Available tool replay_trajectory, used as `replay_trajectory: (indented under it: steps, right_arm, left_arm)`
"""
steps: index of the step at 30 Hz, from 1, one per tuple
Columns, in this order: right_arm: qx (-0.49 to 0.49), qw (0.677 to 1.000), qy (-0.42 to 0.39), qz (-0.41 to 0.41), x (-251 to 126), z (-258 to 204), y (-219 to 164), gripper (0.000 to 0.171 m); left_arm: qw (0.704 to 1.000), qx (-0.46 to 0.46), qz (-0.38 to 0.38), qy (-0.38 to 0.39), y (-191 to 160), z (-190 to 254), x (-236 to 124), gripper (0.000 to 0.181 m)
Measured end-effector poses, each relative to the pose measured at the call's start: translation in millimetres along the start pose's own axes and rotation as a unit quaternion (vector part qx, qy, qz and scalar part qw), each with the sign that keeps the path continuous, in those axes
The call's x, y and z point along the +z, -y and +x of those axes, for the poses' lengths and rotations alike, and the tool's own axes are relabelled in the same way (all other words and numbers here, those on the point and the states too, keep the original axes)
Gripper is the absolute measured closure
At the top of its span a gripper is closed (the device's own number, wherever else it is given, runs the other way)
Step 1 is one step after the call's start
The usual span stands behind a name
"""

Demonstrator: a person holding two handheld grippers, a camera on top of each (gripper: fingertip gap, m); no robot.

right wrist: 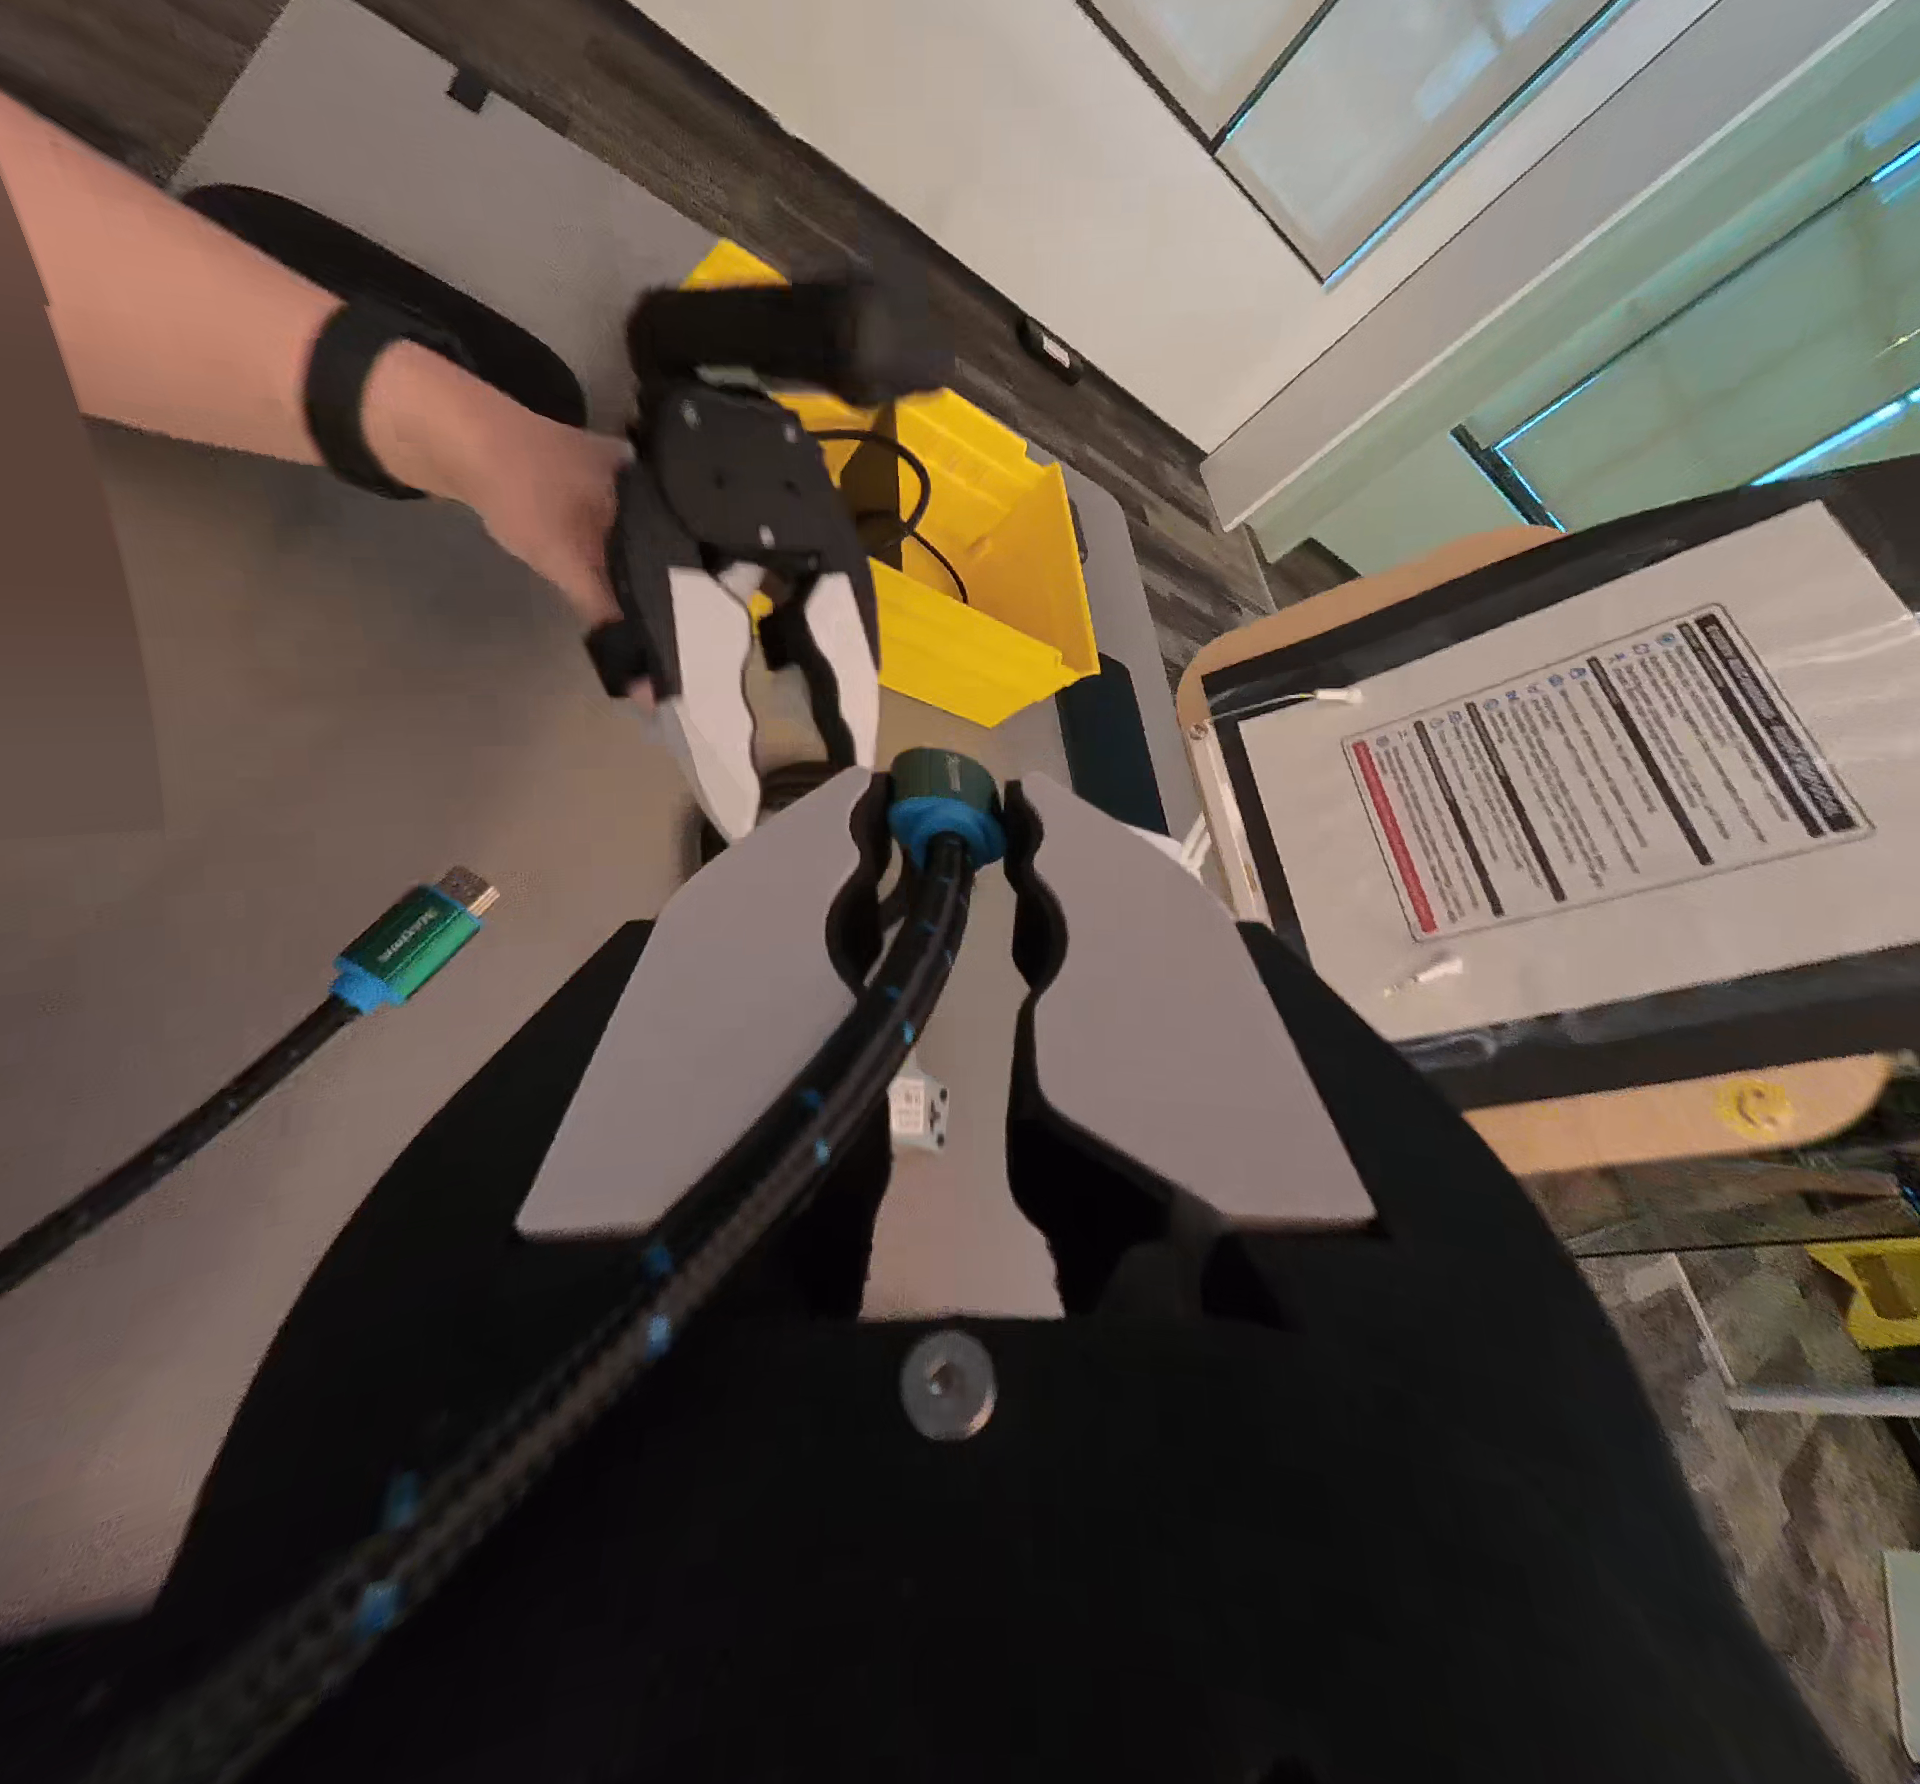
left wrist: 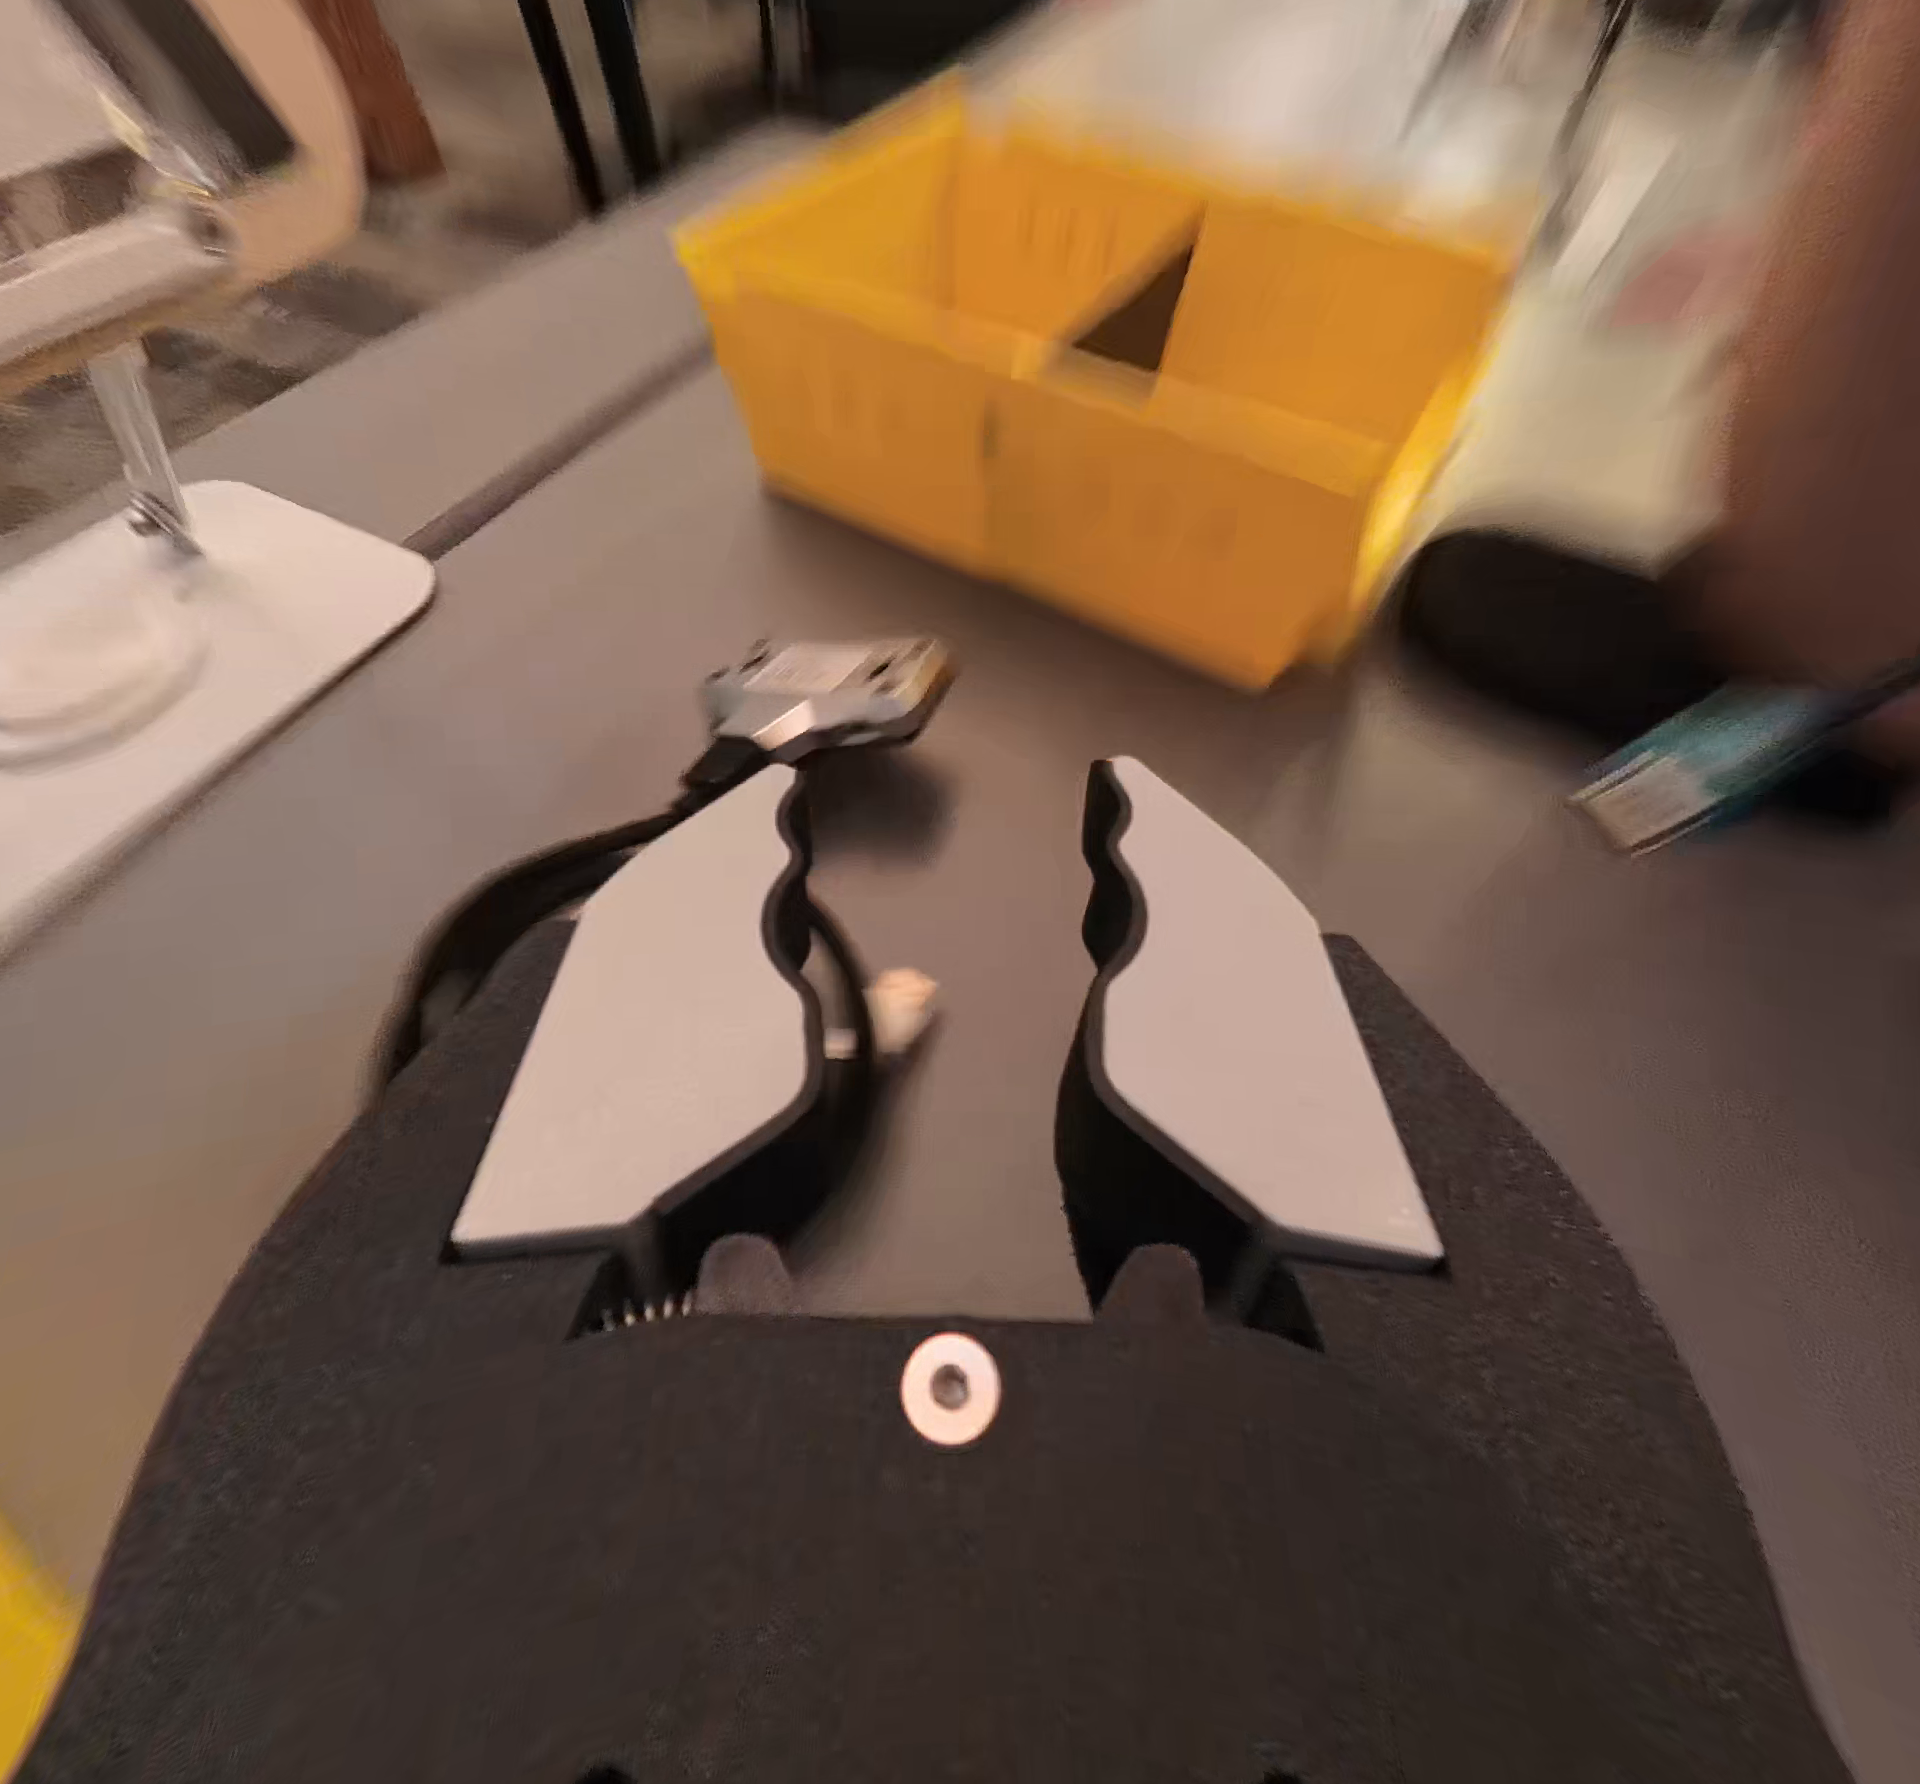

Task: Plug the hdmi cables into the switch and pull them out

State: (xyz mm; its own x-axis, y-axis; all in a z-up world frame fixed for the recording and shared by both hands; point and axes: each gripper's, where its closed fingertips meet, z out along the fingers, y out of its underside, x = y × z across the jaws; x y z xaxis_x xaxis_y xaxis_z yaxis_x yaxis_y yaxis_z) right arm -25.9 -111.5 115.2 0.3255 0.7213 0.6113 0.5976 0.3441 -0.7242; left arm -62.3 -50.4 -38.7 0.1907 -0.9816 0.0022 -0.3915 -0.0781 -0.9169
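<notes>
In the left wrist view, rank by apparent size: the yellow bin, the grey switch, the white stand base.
1. yellow bin
2. white stand base, cut off by the frame edge, so its rank is unsure
3. grey switch, clearly smallest

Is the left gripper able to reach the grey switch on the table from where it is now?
Probably yes. The left gripper is open and holds nothing, and the switch lies just beyond its left fingertip on bare table. Only the switch's own black cable curls under that finger; it should not block the way.
</notes>
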Motion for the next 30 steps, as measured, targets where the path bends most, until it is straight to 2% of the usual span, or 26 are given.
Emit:
replay_trajectory:
  steps: [1,4,7,13,15,17,22,27,28,30]
  right_arm:
    - [0.0,1.0,-0.007,-0.001,-9,2,-1,0.15]
    - [0.002,1.0,-0.031,0.005,-30,9,1,0.15]
    - [0.005,0.999,-0.046,0.02,-45,14,4,0.15]
    - [0.009,0.998,-0.054,0.016,-62,19,-2,0.15]
    - [0.009,0.998,-0.055,0.013,-65,19,-4,0.15]
    - [0.011,0.998,-0.059,0.008,-67,20,-7,0.15]
    - [0.016,0.998,-0.059,0.006,-71,22,-11,0.15]
    - [0.016,0.998,-0.061,0.004,-73,22,-12,0.15]
    - [0.016,0.998,-0.061,0.003,-73,22,-13,0.15]
    - [0.021,0.998,-0.062,0.006,-74,24,-13,0.15]
  left_arm:
    - [0.998,0.048,-0.045,0.014,-8,-6,15,0.133]
    - [0.966,0.207,-0.14,0.067,-25,-21,54,0.13]
    - [0.924,0.323,-0.184,0.092,-31,-24,83,0.122]
    - [0.87,0.42,-0.23,0.12,-42,-35,124,0.116]
    - [0.856,0.441,-0.24,0.12,-45,-39,133,0.119]
    - [0.848,0.452,-0.248,0.122,-49,-45,140,0.122]
    - [0.842,0.466,-0.244,0.119,-52,-48,148,0.141]
    - [0.81,0.517,-0.226,0.16,-45,-56,150,0.159]
    - [0.812,0.519,-0.212,0.161,-40,-55,148,0.159]
    - [0.843,0.484,-0.169,0.163,-24,-52,139,0.159]
